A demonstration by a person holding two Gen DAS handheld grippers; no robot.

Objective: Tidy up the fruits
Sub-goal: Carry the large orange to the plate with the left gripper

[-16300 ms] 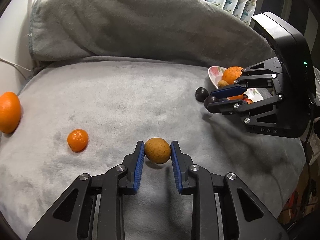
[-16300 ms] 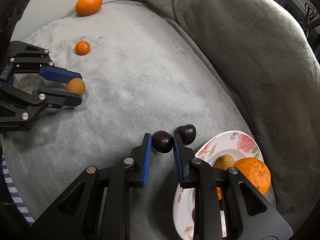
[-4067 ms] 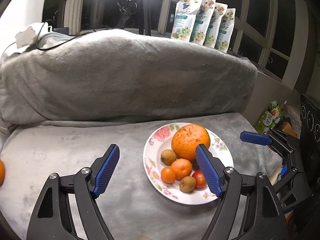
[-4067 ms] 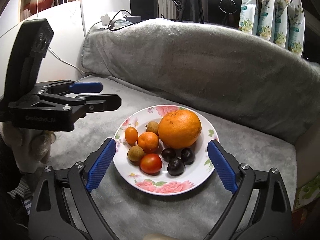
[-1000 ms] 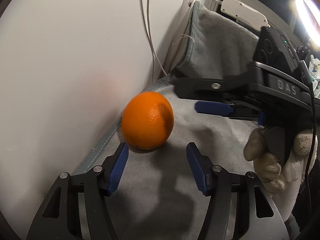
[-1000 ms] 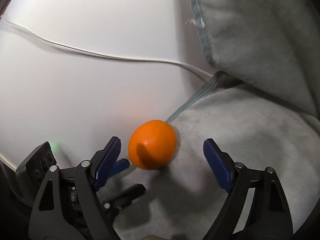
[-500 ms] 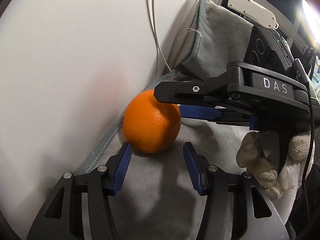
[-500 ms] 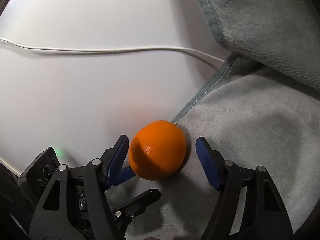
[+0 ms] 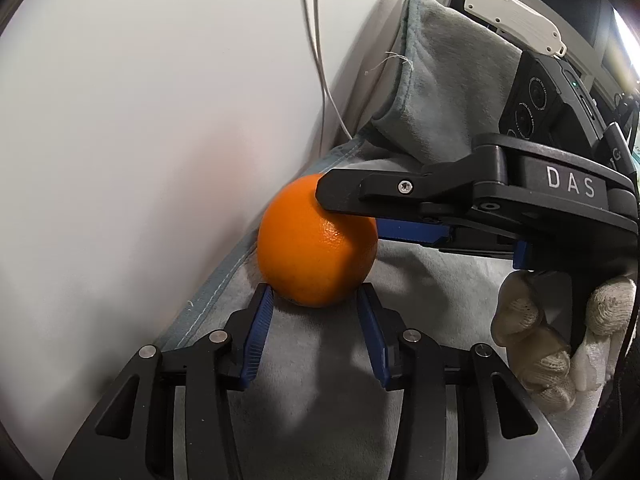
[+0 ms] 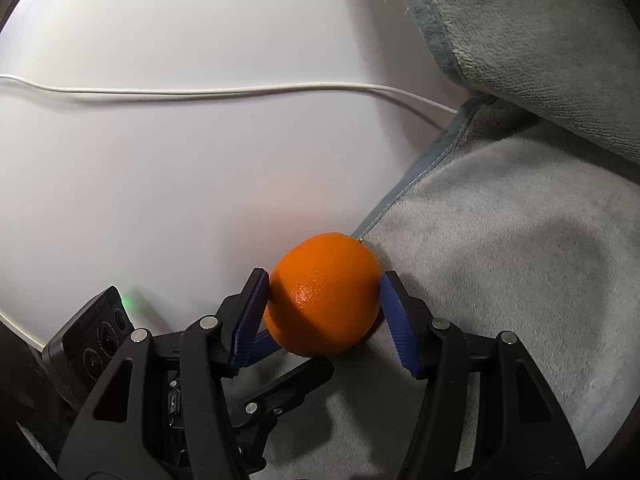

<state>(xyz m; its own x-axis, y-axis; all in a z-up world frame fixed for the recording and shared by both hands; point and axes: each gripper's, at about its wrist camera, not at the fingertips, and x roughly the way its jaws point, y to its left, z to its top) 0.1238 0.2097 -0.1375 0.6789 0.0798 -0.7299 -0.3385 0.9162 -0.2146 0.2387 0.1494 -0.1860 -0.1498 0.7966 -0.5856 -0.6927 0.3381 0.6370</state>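
- Orange [image 10: 324,294]: one, whole, resting at the very edge of the grey blanket [image 10: 500,280], hard against the white wall [image 10: 160,160]; not yet lifted.
- Right gripper [image 10: 325,280]: jaws closing, laid against the two flanks of the orange at about its widest; holding the fruit, by the look of it.
- Left gripper [image 9: 316,294]: jaws closing, narrow, flanking the underside of the orange; cannot tell whether pressing or only touching.
- Risk, double grip: two grippers closing on one round fruit at different heights; likely to squeeze it out upward or roll it along the blanket edge if neither gives way.
- Risk, low bite: left jaws set below the widest part, so liable to wedge the orange up and off rather than hold it.
- Risk, collision: fingers of the two grippers crossing just beside each other under and over the fruit; prone to knocking together on any lift.
- Risk, wall and hem: orange pinned between wall and blanket edge; could slip down the gap if nudged sideways. White cable [image 10: 240,90] on the wall above, apart from the jaws; snagging unlikely but possible on a high lift.
- Pose, right: gloved hand [image 9: 532,344] on the handle, gripper reaching across from the blanket's inner side toward the wall, pitched moderately downward, fingers stacked one above the other in the left wrist view.
- Pose, left: pitched more steeply downward, running along the blanket edge beside the wall, fingers level with each other.
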